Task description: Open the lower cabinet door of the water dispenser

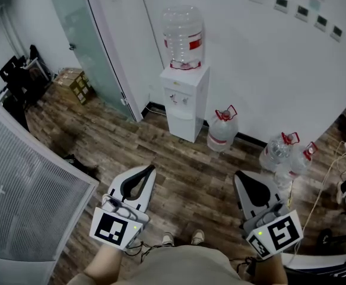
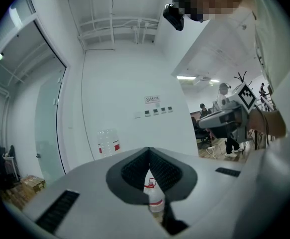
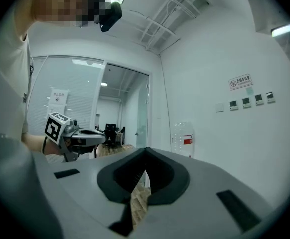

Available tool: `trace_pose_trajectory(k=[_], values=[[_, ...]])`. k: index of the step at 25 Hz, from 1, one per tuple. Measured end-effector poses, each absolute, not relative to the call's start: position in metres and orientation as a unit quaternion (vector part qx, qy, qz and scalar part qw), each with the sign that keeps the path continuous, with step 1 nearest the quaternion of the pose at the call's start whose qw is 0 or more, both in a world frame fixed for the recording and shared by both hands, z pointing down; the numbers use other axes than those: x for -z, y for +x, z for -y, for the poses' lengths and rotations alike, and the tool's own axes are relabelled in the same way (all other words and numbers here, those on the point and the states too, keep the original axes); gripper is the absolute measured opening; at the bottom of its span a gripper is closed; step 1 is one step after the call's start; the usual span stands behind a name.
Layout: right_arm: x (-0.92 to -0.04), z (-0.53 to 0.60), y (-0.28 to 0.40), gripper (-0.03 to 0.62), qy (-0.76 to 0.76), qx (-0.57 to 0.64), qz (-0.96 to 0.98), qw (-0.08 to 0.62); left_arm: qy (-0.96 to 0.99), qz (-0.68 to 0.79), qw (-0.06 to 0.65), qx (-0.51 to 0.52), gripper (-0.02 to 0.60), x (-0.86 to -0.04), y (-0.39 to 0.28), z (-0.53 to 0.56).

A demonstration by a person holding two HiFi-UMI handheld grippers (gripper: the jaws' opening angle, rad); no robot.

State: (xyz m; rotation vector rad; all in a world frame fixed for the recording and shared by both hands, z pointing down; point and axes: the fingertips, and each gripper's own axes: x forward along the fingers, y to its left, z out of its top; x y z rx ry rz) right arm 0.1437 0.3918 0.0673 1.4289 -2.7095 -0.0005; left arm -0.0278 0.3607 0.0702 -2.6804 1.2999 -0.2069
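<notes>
White floor-standing water dispenser against the wall, well apart from both claws. Its lower cabinet door, closed, is probably a light, stiff, smooth hinged panel, best hooked at its free edge; no handle is discernible. Left claw and right claw are closed and empty. Only the head view shows the door; the gripper views catch just the clear inverted bottle.

We find bare wooden floor between us and the water dispenser. 1 bottle stands just right of it; 2 more bottles sit further right, a glass door left.
</notes>
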Motion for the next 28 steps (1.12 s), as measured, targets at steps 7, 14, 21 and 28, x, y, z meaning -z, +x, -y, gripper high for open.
trace_pose_trajectory(k=[7, 14, 21, 28], values=[[-0.077, -0.391, 0.176, 0.006, 0.458, -0.004, 0.887, 0.049, -0.886, -0.450, 0.082, 0.075, 0.005, -0.073, 0.001, -0.360], [-0.091, -0.393, 0.195, 0.006, 0.448, -0.017, 0.893, 0.039, -0.887, -0.447, 0.080, 0.078, 0.006, -0.087, 0.035, -0.368], [-0.095, -0.383, 0.194, 0.005, 0.438, -0.016, 0.898, 0.036, -0.883, -0.455, 0.087, 0.075, 0.006, -0.084, 0.035, -0.355], [-0.105, -0.356, 0.189, 0.006, 0.446, -0.009, 0.894, 0.041, -0.886, -0.452, 0.080, 0.064, 0.006, -0.095, 0.030, -0.330]])
